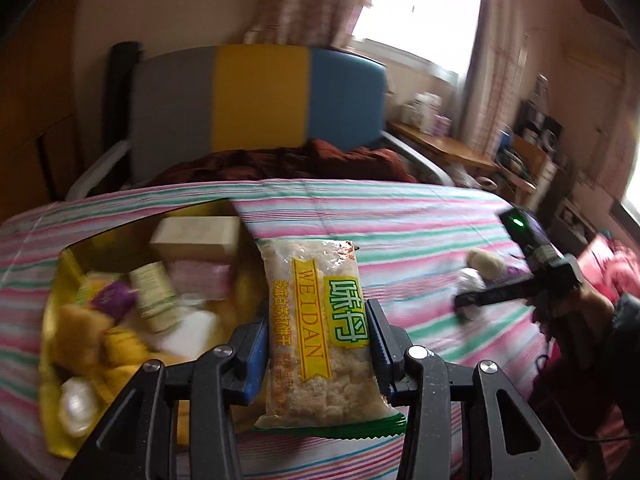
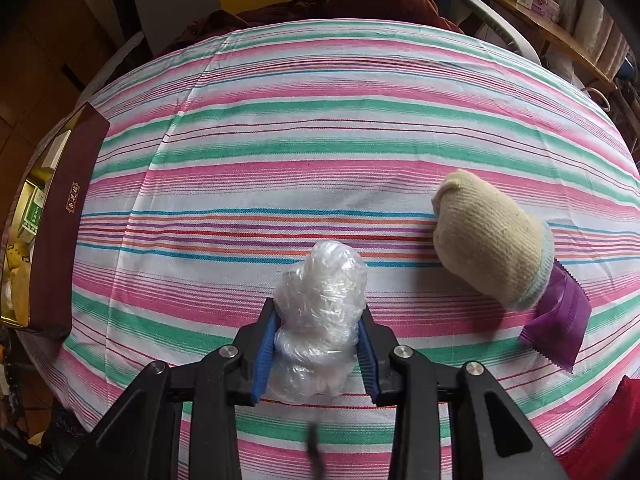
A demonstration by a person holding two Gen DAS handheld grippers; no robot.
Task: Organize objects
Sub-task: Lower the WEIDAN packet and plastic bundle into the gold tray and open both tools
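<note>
My left gripper [image 1: 318, 320] is shut on a clear WEIDAN snack packet [image 1: 316, 332], held just right of the open gold-lined box [image 1: 54, 312] that holds several small items. My right gripper [image 2: 320, 324] is shut on a crumpled clear plastic bag [image 2: 320, 304] on the striped cloth [image 2: 304, 152]. A rolled beige sock [image 2: 492, 236] lies to its right, resting on a purple sachet [image 2: 560, 320]. The right gripper also shows in the left wrist view [image 1: 464, 300] beside the sock [image 1: 486, 262].
The dark red box wall [image 2: 60, 232] stands at the cloth's left edge. A grey, yellow and blue headboard [image 1: 256, 100] and dark red bedding [image 1: 288, 164] lie behind. A wooden shelf [image 1: 444, 144] with boxes stands at the back right.
</note>
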